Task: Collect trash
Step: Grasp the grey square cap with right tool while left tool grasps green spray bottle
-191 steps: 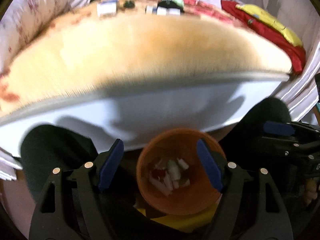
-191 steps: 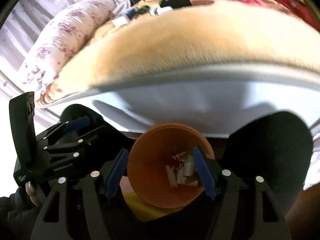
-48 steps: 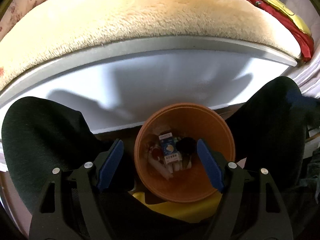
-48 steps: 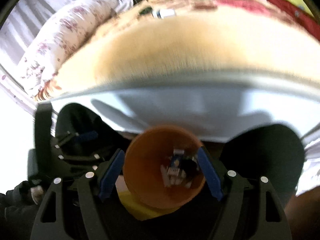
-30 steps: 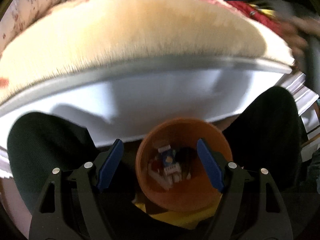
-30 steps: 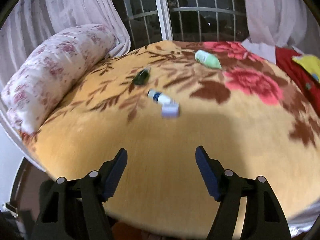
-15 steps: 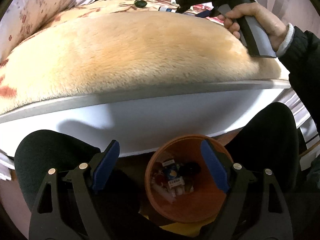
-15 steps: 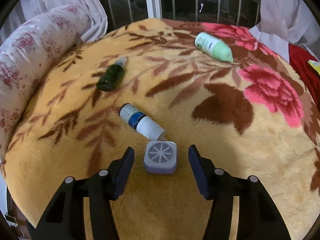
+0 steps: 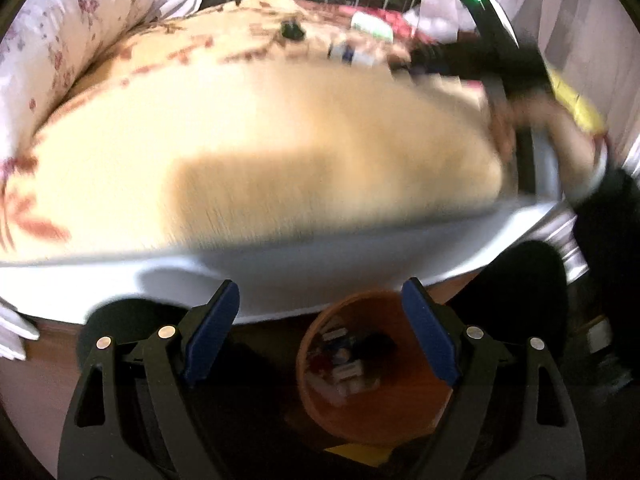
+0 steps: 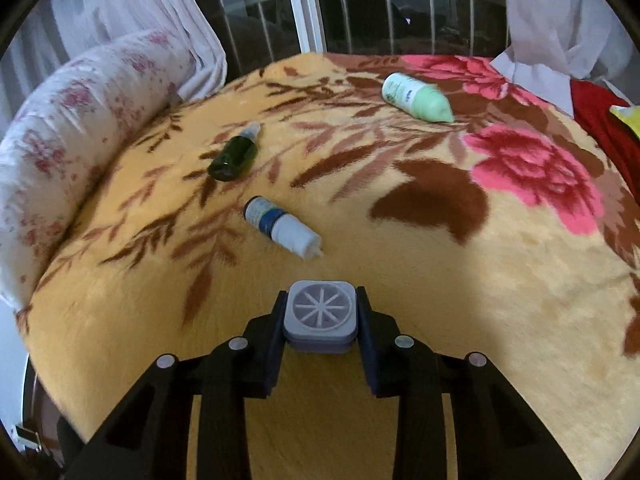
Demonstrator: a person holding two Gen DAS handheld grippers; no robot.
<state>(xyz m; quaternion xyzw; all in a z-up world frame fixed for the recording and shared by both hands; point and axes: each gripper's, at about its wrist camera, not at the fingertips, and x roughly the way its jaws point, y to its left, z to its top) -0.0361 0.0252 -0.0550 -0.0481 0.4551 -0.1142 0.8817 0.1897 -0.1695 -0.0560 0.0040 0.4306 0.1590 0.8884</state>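
Your right gripper (image 10: 320,320) is closing on the grey square container (image 10: 320,315) — pads touching its sides. Your left gripper (image 9: 320,340) is hanging wide — nothing between its fingers.

No legible text. Green bottle (image 10: 416,98) carries dark logo mark, too blurred to read. White-and-blue bottle (image 10: 280,227) label print too small. Packets inside orange bin (image 9: 372,376) blurred.

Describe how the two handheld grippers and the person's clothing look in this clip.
Both the left gripper and the right gripper have black angular frames with round silver screws and flat blue finger pads. The hand shows a dark sleeve with a white cuff.
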